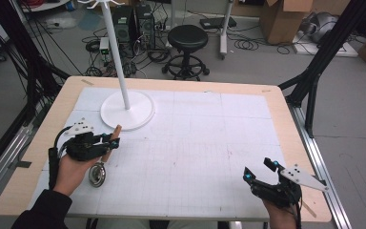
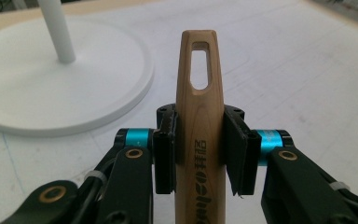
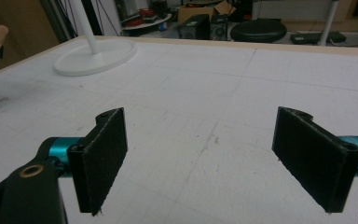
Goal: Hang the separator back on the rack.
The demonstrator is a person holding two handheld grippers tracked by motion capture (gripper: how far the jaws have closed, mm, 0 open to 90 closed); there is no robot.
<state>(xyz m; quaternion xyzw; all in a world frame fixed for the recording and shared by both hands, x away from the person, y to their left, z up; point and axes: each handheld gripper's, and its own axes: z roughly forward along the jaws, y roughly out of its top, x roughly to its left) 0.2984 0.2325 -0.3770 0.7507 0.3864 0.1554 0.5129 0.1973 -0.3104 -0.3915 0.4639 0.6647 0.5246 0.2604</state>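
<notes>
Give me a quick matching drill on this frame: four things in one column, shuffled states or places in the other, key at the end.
Things:
1. left tongs
2. right tongs
3. white stand base
4. metal strainer head

States or places:
A. open, holding nothing
B. on the mat, far left part of the table
C. shut on the wooden handle
D. near the table's front-left edge, beside the left hand

Pairs: 1-C, 2-A, 3-B, 4-D

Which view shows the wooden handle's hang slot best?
The left gripper view: the wooden handle runs up between the left gripper jaws, slot facing the camera. The high view shows it small, mostly hidden by that gripper. The right gripper view catches just its tip at the left edge.
</notes>
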